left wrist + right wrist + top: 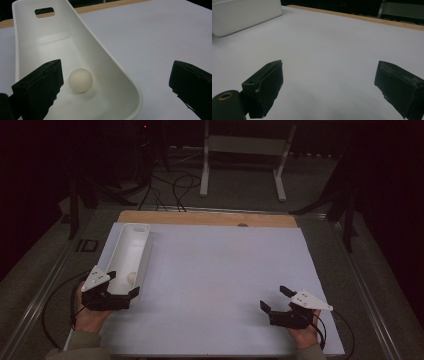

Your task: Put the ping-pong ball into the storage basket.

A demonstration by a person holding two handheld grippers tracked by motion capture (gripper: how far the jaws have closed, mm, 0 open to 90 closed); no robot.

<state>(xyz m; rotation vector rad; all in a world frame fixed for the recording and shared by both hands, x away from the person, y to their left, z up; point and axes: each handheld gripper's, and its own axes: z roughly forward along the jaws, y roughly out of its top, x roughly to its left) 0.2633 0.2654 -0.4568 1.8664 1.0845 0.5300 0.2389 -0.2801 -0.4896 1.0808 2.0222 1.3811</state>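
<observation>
A long white bin (134,240) lies along the left side of the white table sheet, with a handle slot at its far end. A cream ball (131,278) rests inside at its near end. My left gripper (122,284) is open and straddles the bin's near right corner. In the left gripper view, one jaw sits inside the bin beside the ball (80,80) and the other outside the bin wall (100,47); the gripper (120,75) holds nothing. My right gripper (275,298) is open over bare sheet at the front right, its jaws empty (329,75).
The white sheet (225,270) covers a wooden tabletop whose strip (200,217) shows at the far edge. A white metal stand (240,165) and cables (170,190) are on the floor beyond. In the right gripper view the bin (244,15) sits far left.
</observation>
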